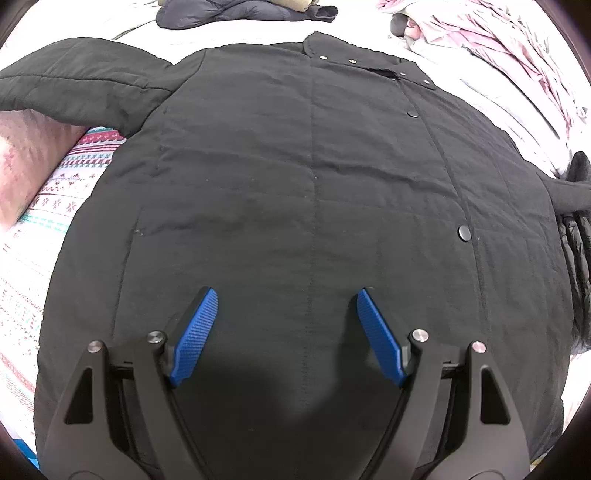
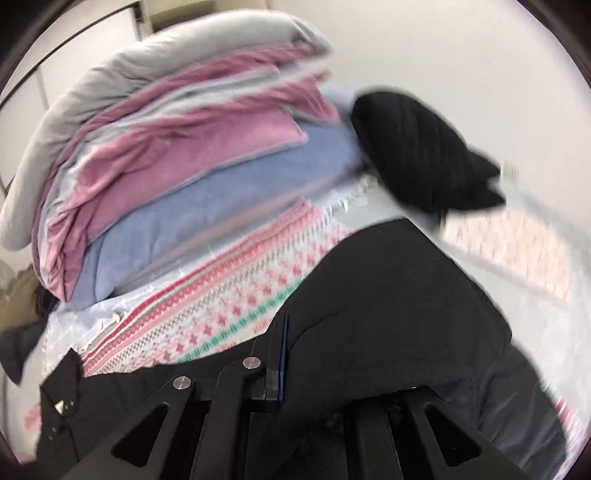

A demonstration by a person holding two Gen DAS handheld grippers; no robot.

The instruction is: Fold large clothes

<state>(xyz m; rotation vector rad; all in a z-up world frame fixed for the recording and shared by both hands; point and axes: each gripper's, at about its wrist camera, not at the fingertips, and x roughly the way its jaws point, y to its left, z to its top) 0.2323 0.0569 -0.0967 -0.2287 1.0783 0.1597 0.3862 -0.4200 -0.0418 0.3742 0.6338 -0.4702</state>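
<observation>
A large black quilted coat [image 1: 295, 166] lies flat and face up on the bed, collar at the far side, snap buttons down its front, one sleeve [image 1: 74, 85] stretched out to the far left. My left gripper [image 1: 286, 306] hovers open and empty over the coat's lower part, blue pads [image 1: 195, 336] spread wide. In the right wrist view my right gripper [image 2: 291, 350] is shut on black coat fabric [image 2: 388, 314], which drapes over its right finger and hides it. That view is blurred by motion.
The bed has a pink, white and teal patterned cover [image 1: 55, 192] [image 2: 229, 295]. A stack of folded pink, blue and grey bedding [image 2: 166, 155] lies beyond the right gripper. Another dark garment [image 1: 240, 13] lies at the far edge, and a black knit item [image 2: 417, 147] sits beside the bedding.
</observation>
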